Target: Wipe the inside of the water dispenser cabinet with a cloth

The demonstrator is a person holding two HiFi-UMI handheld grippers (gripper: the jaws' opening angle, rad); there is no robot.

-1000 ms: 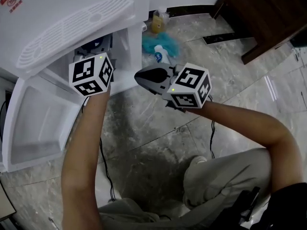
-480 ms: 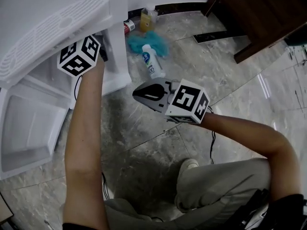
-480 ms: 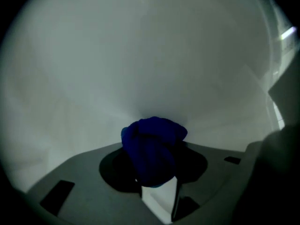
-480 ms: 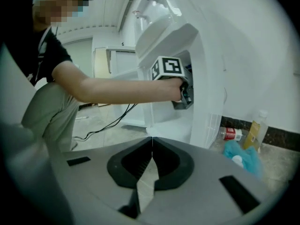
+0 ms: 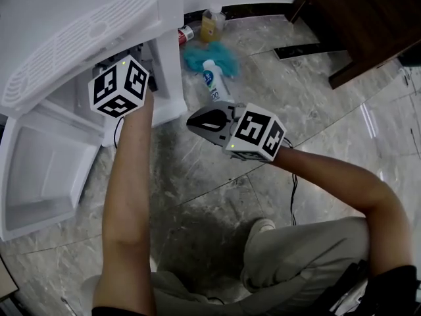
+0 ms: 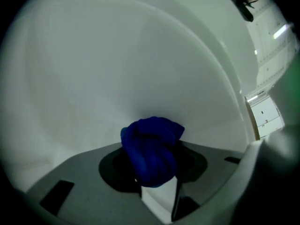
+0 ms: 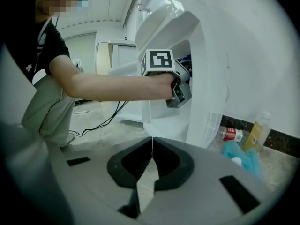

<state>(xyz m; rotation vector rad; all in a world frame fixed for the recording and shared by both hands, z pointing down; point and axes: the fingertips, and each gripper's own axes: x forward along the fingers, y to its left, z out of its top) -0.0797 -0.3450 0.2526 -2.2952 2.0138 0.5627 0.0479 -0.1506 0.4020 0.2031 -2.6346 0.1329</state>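
Note:
The white water dispenser cabinet (image 5: 168,58) stands open on the floor, its door (image 5: 46,170) swung out to the left. My left gripper (image 6: 154,175) reaches into the opening and is shut on a bunched dark blue cloth (image 6: 152,146), which sits against the white inner wall (image 6: 117,69). In the head view only the left gripper's marker cube (image 5: 118,85) shows; its tips are hidden inside the cabinet. My right gripper (image 5: 192,121) hovers over the floor to the right of the cabinet, shut and holding nothing, as the right gripper view confirms (image 7: 152,142).
Beside the cabinet lie a teal rag (image 5: 197,54), a white bottle (image 5: 214,81), a red can (image 5: 186,35) and a yellowish bottle (image 5: 212,24). Dark wooden furniture (image 5: 368,18) stands at the upper right. A black cable (image 7: 101,118) trails over the marble floor.
The left gripper's cube has rolled and shifted a little at the cabinet opening. The right gripper has sunk slightly beside the cabinet and stays shut.

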